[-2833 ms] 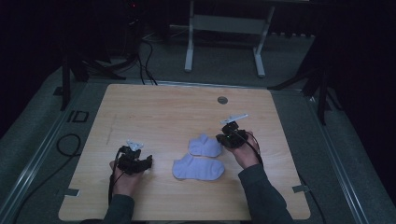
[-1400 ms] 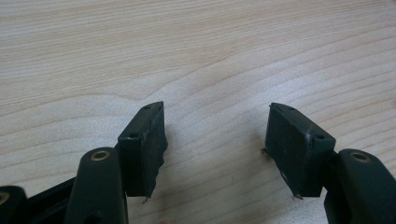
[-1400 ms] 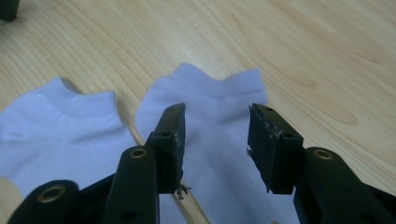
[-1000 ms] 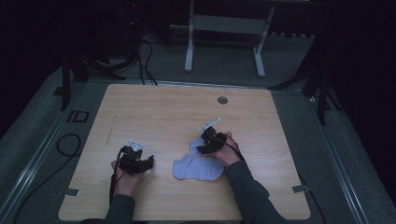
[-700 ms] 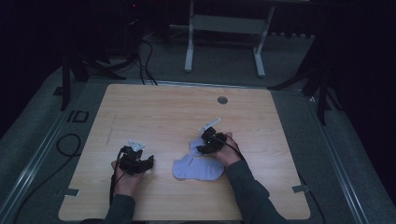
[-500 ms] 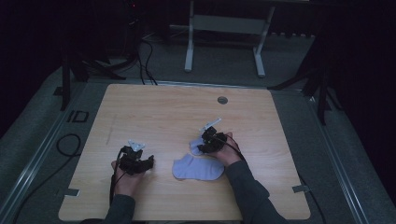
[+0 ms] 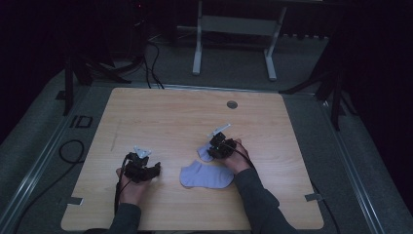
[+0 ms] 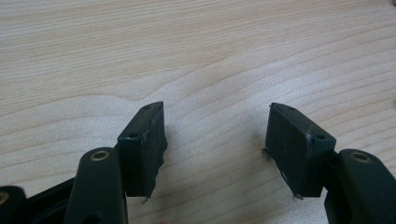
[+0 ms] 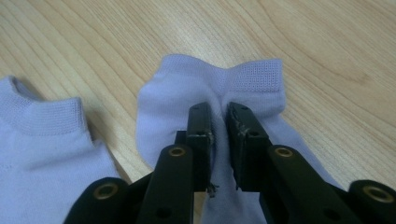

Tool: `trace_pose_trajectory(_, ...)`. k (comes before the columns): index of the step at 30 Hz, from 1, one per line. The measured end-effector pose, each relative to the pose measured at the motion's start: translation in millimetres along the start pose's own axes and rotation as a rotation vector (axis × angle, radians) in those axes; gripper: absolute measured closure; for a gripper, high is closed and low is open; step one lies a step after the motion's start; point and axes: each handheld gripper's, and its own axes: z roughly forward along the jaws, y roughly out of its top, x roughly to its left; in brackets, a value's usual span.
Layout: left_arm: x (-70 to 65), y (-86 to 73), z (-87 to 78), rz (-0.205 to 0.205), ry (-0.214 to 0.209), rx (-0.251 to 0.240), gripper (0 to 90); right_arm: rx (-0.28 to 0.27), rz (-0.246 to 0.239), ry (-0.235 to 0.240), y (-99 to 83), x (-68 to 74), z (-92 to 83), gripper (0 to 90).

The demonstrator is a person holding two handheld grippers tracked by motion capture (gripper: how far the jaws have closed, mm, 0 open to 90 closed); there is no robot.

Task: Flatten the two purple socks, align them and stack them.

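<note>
Two pale socks lie on the tabletop (image 7: 160,117), and my right tongs (image 9: 218,122), whose jaws have just been closing, pinch the upper sock (image 9: 187,88) beside the lower sock (image 7: 207,176), while my left tongs (image 8: 215,140) gape wide left of it.

Light wood-grain table (image 7: 160,117), rectangular with rounded corners. A round grey grommet (image 7: 232,104) sits near its far edge. Two pale lilac socks lie on it: near sock (image 7: 204,176) flat, far sock (image 7: 204,153) just beside it.
</note>
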Motion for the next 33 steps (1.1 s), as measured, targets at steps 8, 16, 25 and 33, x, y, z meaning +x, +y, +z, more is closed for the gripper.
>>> trace_pose_trajectory(8, -0.1, 0.0, 0.0, 0.001, 0.0, 0.0, 38.2, -0.007, 0.014, -0.009, 0.2, 1.5, 0.7, 84.7)
trace_pose_trajectory(16, -0.2, 0.1, 0.0, 0.002, -0.001, 0.0, 38.2, -0.014, 0.025, -0.003, -0.4, 1.0, 0.2, 85.5)
trace_pose_trajectory(25, -0.8, 0.1, 0.0, 0.002, -0.002, 0.001, 38.1, -0.049, 0.034, -0.001, -1.4, -1.2, -13.5, 85.7)
trace_pose_trajectory(33, -1.1, 0.1, 0.1, 0.002, -0.002, -0.001, 38.1, -0.101, 0.052, 0.002, -2.0, -7.7, -36.1, 85.7)
